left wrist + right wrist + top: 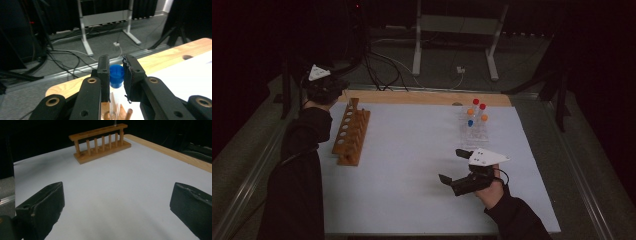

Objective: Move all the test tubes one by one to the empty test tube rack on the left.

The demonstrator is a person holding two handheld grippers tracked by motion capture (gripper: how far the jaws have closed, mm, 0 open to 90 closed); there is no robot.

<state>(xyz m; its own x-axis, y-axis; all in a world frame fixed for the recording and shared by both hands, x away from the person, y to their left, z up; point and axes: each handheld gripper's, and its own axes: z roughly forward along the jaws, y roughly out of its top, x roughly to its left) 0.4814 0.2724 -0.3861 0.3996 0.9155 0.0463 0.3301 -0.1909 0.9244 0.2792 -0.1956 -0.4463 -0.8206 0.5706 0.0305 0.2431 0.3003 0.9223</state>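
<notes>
A white table [412, 175] carries a wooden rack [350, 132] at its left and a clear plastic rack [474, 131] of capped tubes at the far right; the left gripper [116, 72] is clamped on a clear tube with a blue cap [116, 76], held upright just above the wooden rack's far end, where a hole and a peg show below it; the right gripper [117, 205] rests wide apart over bare table, holding nothing. The likely trouble: the tube's foot meets the rack's top rail beside the hole and skids or tips the rack; a smooth tube could also slip through the pads.
</notes>
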